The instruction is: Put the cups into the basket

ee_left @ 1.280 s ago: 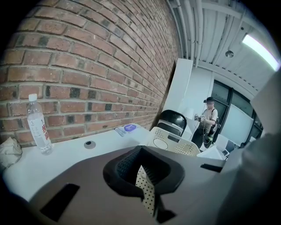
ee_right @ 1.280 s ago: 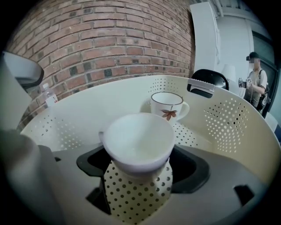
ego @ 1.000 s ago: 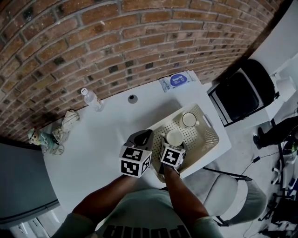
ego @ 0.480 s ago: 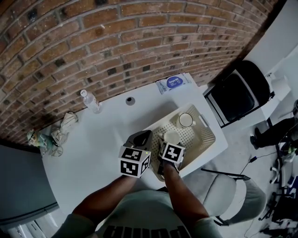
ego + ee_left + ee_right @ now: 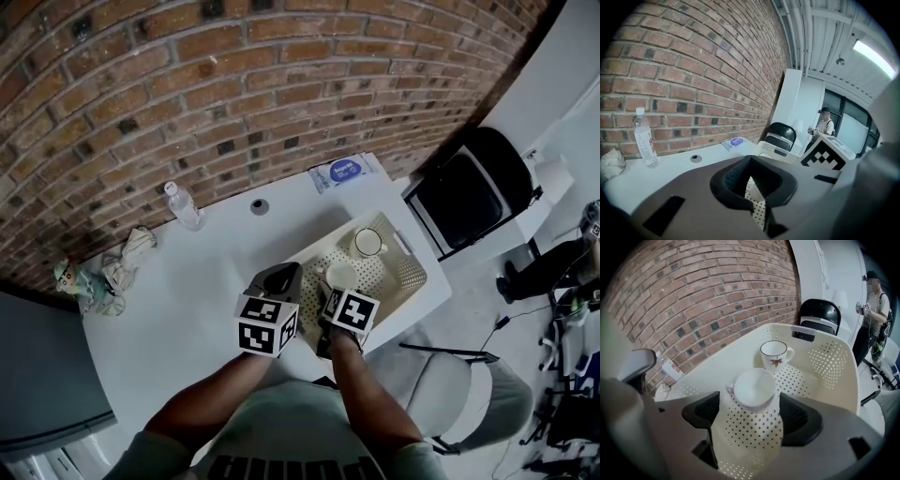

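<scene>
Right gripper (image 5: 749, 420) jaws wide apart, gripping nothing, over dotted floor of basket (image 5: 829, 357); plain white cup (image 5: 753, 388) just ahead of tips, untouched; leaf-marked cup (image 5: 776, 354) upright beyond it; brick wall (image 5: 708, 296) behind; black chair (image 5: 820, 312) past basket.

This looks like an office-style workroom or lab rather than a home. A long exposed brick wall (image 5: 187, 94) runs behind a plain white desk (image 5: 187, 291). 1 black office chair (image 5: 469, 192) stands off the desk's right end, and a grey chair (image 5: 469, 394) sits by its near edge. Overhead are bare ceiling pipes (image 5: 806, 33) and a strip light (image 5: 874, 58), with glass partitions (image 5: 855, 122) beyond. A person (image 5: 874, 301) stands in the background, and cables (image 5: 511, 323) trail over the pale floor past the desk's right edge.
</scene>
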{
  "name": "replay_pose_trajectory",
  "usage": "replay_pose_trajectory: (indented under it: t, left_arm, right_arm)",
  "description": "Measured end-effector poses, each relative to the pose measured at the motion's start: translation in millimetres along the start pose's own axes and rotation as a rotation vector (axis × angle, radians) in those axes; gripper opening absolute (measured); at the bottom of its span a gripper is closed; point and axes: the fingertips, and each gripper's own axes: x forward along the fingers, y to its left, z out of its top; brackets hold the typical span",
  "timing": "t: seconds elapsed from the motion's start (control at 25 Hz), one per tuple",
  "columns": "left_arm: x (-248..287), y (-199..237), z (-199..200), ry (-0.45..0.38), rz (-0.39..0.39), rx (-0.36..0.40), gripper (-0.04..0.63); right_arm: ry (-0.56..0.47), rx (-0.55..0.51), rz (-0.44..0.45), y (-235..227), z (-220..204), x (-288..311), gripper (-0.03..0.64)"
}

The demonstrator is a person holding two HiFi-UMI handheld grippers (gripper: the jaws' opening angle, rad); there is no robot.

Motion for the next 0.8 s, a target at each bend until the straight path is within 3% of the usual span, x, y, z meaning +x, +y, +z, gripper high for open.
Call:
replay_pose_trajectory:
  t: [0.12, 0.48, 0.8]
  left_arm:
    - [-8, 1, 0, -0.005, 0.007, 0.001, 0.003]
    - [-45, -1, -12, -0.023, 0.017, 0.033, 0.003]
    - [-97, 3, -33, -0.053, 0.036, 0.027, 0.003]
  right_arm:
    - [-0.046, 0.008, 0.019, 6, 5, -20, 0.390]
    - [-0.259, -0.137, 0.095, 41, 18, -78, 0.388]
    - [-0.395, -0.240, 0.224, 82, -8, -127, 0.386]
